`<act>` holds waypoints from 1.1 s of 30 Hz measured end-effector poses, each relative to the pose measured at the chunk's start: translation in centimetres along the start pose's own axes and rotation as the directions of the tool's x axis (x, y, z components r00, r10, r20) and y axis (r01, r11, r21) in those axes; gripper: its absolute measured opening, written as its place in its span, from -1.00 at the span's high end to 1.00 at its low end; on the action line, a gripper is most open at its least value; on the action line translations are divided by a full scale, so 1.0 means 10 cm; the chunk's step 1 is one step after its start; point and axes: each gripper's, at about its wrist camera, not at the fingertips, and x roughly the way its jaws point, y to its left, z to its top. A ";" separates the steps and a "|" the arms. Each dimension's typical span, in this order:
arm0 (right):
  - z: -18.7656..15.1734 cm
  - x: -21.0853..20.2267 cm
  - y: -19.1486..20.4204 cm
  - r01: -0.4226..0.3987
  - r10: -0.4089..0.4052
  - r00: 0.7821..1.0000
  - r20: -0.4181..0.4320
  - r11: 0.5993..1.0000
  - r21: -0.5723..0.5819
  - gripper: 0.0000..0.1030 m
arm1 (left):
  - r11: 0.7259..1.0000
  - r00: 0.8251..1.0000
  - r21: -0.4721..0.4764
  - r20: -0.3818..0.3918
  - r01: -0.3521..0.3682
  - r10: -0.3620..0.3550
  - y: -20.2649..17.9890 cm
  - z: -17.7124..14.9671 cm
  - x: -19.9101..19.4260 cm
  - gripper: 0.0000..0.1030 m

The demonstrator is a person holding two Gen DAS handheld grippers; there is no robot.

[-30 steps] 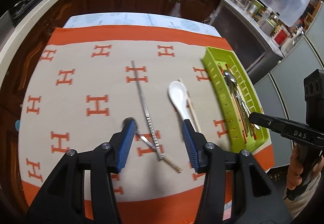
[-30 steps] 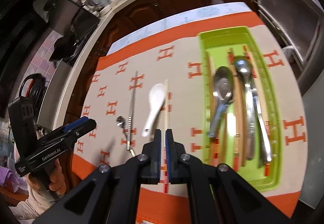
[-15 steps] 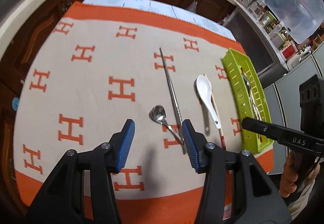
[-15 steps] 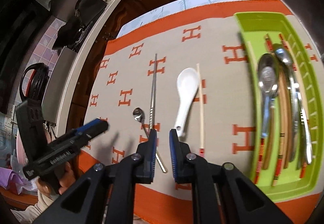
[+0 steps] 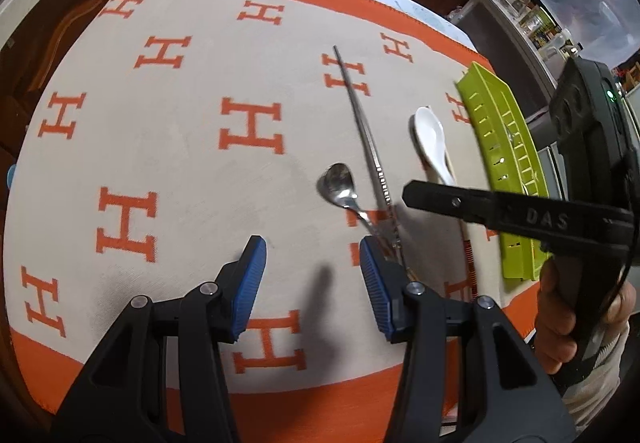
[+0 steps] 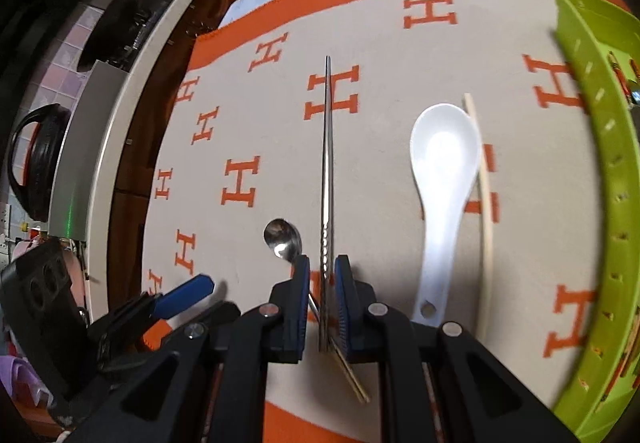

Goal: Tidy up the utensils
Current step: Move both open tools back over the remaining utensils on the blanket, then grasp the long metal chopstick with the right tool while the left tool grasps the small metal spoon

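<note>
On the left, the left gripper [image 5: 312, 275] hovers over the near part of the orange-and-beige cloth [image 5: 180, 147], its blue pads [image 5: 251, 283] spread wide with only bare cloth between them. Just past its right-hand pad, the small metal spoon [image 5: 338, 185] lies bowl away, its handle running back under the long metal chopsticks [image 5: 362, 123] that stretch toward the far edge of the cloth.

Next comes the right gripper [image 6: 322, 279], low over the cloth near its front edge. Its jaws are narrowed to a slim gap, one on each side of the chopsticks' ridged near end; whether the pads actually press the metal cannot be told. The spoon's bowl [image 6: 283, 239] sits just left of its left finger.

Further right, the white ceramic spoon [image 6: 442, 171] lies bowl away with a single wooden chopstick [image 6: 482, 203] alongside, touching its right side. At the cloth's right edge stands the green utensil tray [image 6: 600, 147], with other utensils partly visible inside.
</note>
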 end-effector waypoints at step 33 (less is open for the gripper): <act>-0.43 -0.77 -0.29 -0.004 0.013 0.977 0.212 0.999 -0.045 0.89 | 0.995 0.987 -0.084 -0.145 0.060 -0.072 -0.47 0.21 0.39 0.33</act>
